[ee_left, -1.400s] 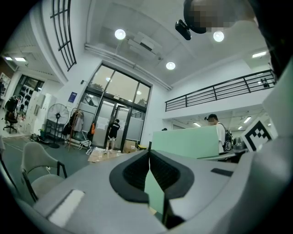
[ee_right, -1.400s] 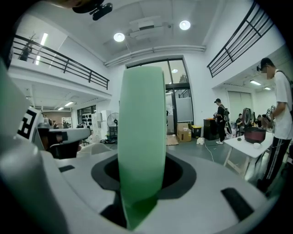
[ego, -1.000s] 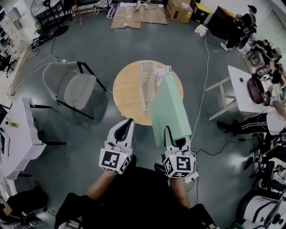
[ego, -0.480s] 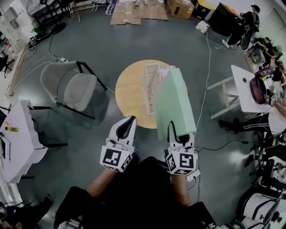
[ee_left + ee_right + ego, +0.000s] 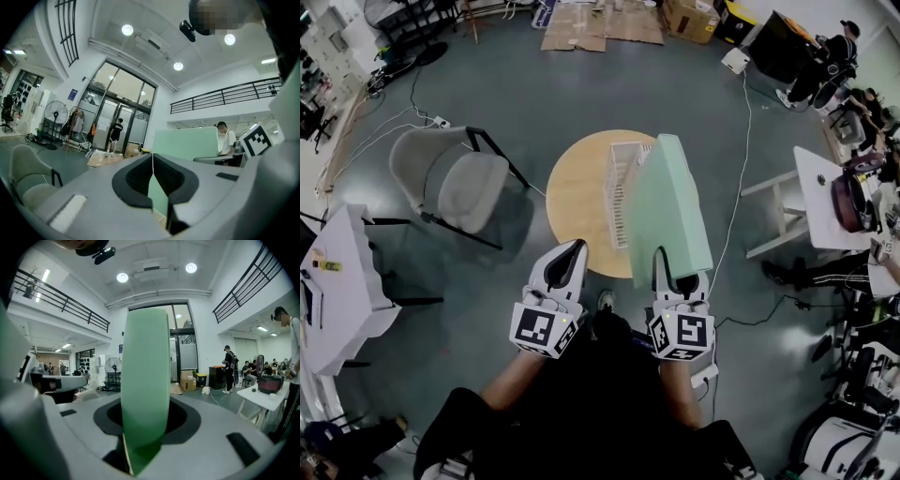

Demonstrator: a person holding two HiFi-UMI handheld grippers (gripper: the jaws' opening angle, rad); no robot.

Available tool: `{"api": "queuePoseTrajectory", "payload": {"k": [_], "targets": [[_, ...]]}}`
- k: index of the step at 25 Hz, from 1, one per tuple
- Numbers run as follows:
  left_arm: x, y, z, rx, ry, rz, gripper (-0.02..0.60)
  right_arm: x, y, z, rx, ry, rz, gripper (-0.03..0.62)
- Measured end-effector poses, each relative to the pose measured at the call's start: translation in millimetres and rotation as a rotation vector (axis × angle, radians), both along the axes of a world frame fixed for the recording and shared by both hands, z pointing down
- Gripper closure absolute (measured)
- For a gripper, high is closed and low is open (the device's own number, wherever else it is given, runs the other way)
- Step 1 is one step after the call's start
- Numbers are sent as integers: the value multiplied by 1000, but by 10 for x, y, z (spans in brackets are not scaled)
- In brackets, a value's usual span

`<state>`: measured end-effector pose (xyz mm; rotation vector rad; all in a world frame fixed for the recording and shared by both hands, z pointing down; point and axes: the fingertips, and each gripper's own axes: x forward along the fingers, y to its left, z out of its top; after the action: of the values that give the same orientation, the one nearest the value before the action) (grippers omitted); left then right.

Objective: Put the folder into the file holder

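Near the white file holder [image 5: 622,187] on the round desk [image 5: 577,202], right tongs [image 5: 670,272] pinch the green folder [image 5: 667,211], not yet inserted; left tongs [image 5: 565,258] pressed together, empty.

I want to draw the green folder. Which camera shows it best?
The head view: the whole green folder shows, held up by the right gripper. The right gripper view shows only its edge, clamped between the jaws. The left gripper view shows one flat side, partly behind the left gripper.
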<state>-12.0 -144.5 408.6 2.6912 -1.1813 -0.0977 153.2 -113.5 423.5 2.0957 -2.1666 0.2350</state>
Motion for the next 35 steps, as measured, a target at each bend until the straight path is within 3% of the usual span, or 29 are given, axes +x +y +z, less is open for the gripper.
{"api": "queuePoseTrajectory", "payload": {"k": [12, 35], "targets": [[209, -218, 1, 5, 1, -54, 571, 172, -399, 138, -6, 11, -61, 445], [171, -271, -1, 1, -12, -82, 571, 161, -847, 361, -9, -3, -71, 445]]}}
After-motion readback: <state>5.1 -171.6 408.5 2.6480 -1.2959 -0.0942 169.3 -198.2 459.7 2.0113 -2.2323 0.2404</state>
